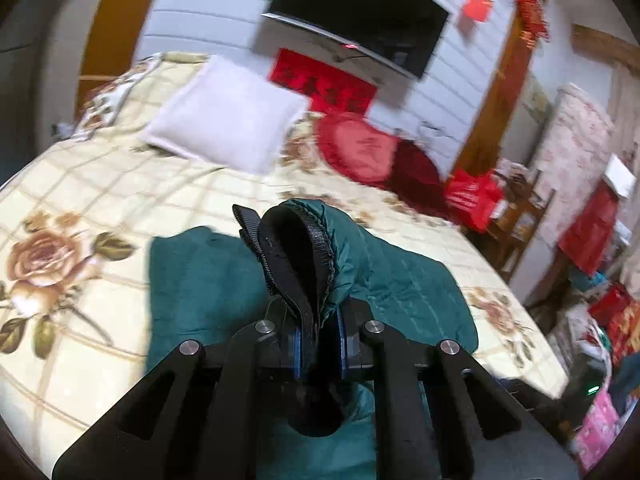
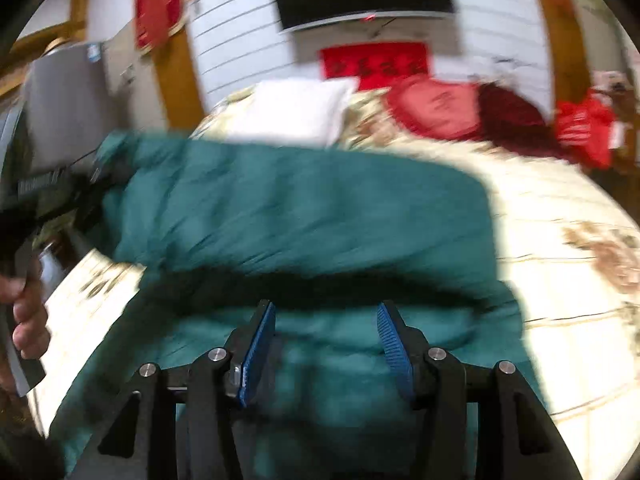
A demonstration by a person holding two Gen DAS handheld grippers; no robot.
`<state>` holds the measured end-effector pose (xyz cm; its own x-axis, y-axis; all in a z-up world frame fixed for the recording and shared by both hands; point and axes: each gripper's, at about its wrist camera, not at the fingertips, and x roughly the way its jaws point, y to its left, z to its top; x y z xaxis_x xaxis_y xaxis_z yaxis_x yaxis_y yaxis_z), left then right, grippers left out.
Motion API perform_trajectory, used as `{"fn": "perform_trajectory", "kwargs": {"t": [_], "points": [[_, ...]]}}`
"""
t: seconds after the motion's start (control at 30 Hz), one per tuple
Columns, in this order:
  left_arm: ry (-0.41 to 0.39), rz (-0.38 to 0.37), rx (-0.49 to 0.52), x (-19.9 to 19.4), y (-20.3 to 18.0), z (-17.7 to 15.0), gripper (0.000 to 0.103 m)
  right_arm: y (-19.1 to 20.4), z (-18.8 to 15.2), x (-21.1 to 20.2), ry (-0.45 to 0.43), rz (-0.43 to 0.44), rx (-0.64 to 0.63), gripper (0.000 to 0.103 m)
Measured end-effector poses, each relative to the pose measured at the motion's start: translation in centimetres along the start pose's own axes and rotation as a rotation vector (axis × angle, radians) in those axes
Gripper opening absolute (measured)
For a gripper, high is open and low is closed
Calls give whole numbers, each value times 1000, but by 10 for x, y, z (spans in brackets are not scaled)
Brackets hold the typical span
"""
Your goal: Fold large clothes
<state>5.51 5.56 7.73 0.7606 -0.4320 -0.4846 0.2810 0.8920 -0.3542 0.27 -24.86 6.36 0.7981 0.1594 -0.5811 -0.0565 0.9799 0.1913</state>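
Note:
A large teal quilted jacket lies on the floral bed. My left gripper is shut on the jacket's black-lined zipper edge and holds it lifted above the bed. In the right wrist view the teal jacket spreads across the bed, a part of it folded over, blurred by motion. My right gripper is open just above the jacket's near part, with nothing between its blue pads. The left hand and gripper handle show at that view's left edge.
A white pillow and a red cushion lie at the head of the bed. A black TV hangs on the wall. Cluttered red bags and a wooden chair stand right of the bed.

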Motion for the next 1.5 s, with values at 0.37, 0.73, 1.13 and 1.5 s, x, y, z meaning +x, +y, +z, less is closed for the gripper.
{"fn": "perform_trajectory", "kwargs": {"t": [0.37,0.73,1.13,1.5], "points": [[165,149,-80,49,55,-23,18,-54,3,-6,-6,-277,146,51],[-189,338,-13,-24,23,-10,35,-61,51,50,-4,-163,125,51],[259,318,-73,85,52,-52,36,-67,20,101,256,-93,55,60],[259,389,-18,82,42,-55,36,-80,72,68,174,-40,70,63]]}}
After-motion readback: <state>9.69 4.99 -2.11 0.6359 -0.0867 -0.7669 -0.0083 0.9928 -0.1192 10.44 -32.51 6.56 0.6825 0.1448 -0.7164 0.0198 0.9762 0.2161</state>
